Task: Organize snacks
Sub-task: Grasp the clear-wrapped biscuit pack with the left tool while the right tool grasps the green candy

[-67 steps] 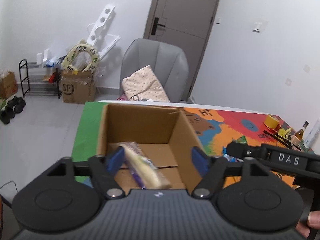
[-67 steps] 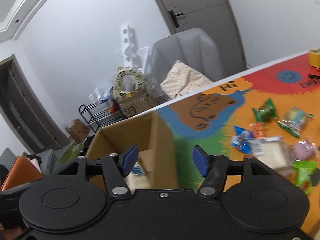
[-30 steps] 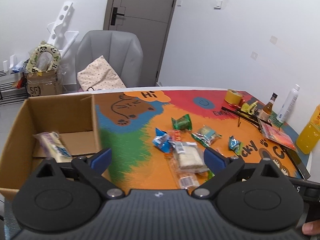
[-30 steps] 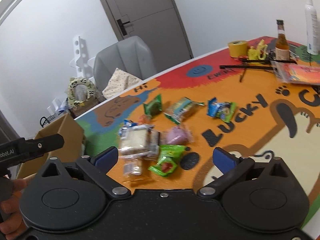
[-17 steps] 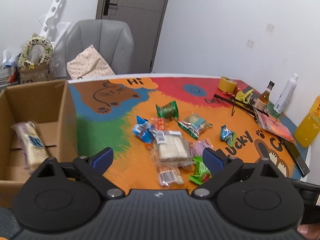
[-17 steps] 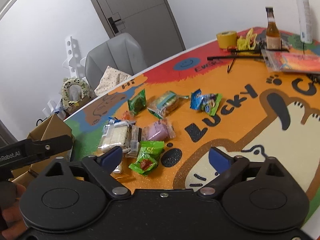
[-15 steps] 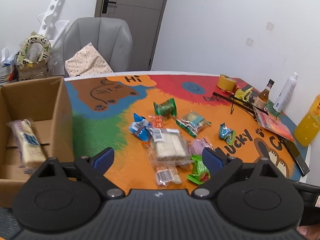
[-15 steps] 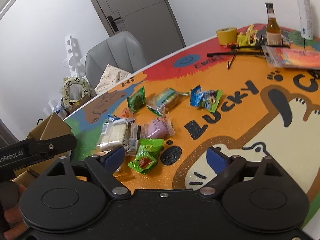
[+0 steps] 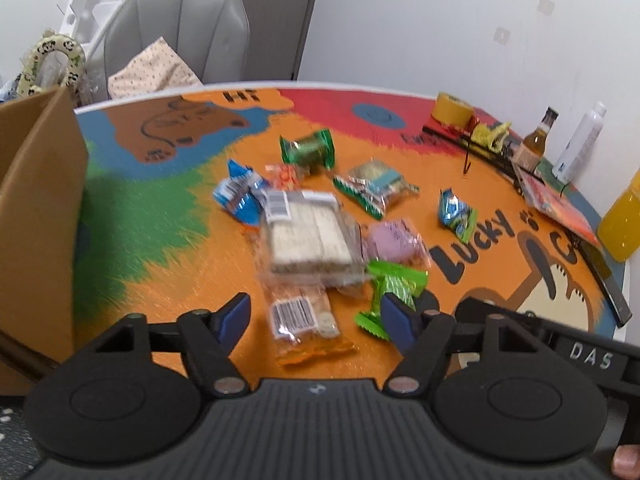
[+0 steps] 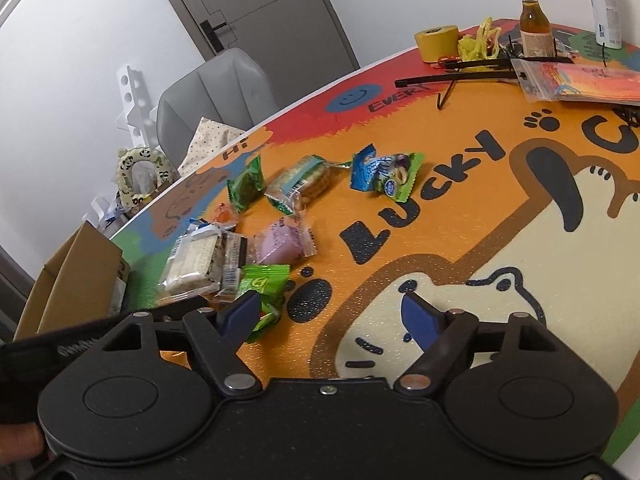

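Note:
Several wrapped snacks lie in a loose pile on the colourful table mat (image 9: 168,264). A clear pack of pale wafers (image 9: 308,236) lies on an orange barcoded pack (image 9: 304,320), with a pink pack (image 9: 396,240) and a green pack (image 9: 392,284) to the right. My left gripper (image 9: 314,318) is open and empty, low over the orange pack. My right gripper (image 10: 334,316) is open and empty, its left finger (image 10: 244,312) by the green pack (image 10: 262,284). The cardboard box (image 9: 36,216) stands at the left, and also shows in the right wrist view (image 10: 76,276).
At the table's far right stand a yellow tape roll (image 9: 452,110), a brown bottle (image 9: 534,144), a white spray bottle (image 9: 580,144), an orange juice bottle (image 9: 624,220) and a flat red packet (image 9: 556,204). A grey chair (image 9: 176,36) stands behind the table.
Both grippers swung right from the box, which holds a dropped wafer pack, to the snack pile. In the last half second both moved lower and closer, and their jaws narrowed a little.

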Demonstrator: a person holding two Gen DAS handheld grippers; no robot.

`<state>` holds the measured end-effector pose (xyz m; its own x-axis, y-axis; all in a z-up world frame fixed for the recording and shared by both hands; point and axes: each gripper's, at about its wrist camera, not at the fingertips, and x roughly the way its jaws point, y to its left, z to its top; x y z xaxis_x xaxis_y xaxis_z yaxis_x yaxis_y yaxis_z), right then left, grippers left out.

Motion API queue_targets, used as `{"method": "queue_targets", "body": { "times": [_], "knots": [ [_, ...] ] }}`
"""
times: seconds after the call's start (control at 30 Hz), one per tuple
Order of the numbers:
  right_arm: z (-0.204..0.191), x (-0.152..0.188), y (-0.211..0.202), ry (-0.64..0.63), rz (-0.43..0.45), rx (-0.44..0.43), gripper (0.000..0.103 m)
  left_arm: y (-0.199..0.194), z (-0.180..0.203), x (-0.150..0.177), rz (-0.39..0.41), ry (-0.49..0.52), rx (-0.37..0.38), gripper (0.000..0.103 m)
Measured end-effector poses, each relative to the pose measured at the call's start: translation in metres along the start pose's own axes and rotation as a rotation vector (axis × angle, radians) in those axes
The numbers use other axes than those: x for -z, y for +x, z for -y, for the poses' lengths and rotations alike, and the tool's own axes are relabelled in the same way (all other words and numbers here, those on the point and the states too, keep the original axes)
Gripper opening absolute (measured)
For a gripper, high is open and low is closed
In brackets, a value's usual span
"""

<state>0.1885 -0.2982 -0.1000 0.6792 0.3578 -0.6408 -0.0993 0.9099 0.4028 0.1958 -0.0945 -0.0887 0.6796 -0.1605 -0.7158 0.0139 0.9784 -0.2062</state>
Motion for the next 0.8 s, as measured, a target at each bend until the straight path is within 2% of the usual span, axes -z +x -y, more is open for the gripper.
{"method": "queue_targets", "body": {
  "times": [0.27, 0.43, 0.5, 0.57, 0.63, 0.8],
  "knots": [
    [-0.005, 0.001, 0.009, -0.018, -0.02, -0.014, 0.076, 0.012, 0.002, 0.01, -0.011, 0.011, -0.023, 0.059],
    [-0.015, 0.0, 0.015, -0.035, -0.025, -0.017, 0.076, 0.012, -0.003, 0.007, -0.002, -0.006, -0.028, 0.057],
    [-0.019, -0.001, 0.018, -0.038, -0.027, -0.018, 0.075, 0.013, -0.006, 0.006, 0.006, -0.01, -0.035, 0.053],
    [-0.023, -0.001, 0.022, -0.043, -0.032, -0.017, 0.075, 0.014, -0.007, 0.005, 0.011, -0.012, -0.038, 0.039],
    [-0.028, -0.001, 0.025, -0.053, -0.033, -0.015, 0.075, 0.012, -0.012, 0.005, 0.009, -0.022, -0.024, 0.034],
    [-0.036, -0.002, 0.032, -0.075, -0.029, 0.0, 0.076, 0.007, -0.022, 0.006, 0.012, -0.04, -0.013, 0.032]
  ]
}}
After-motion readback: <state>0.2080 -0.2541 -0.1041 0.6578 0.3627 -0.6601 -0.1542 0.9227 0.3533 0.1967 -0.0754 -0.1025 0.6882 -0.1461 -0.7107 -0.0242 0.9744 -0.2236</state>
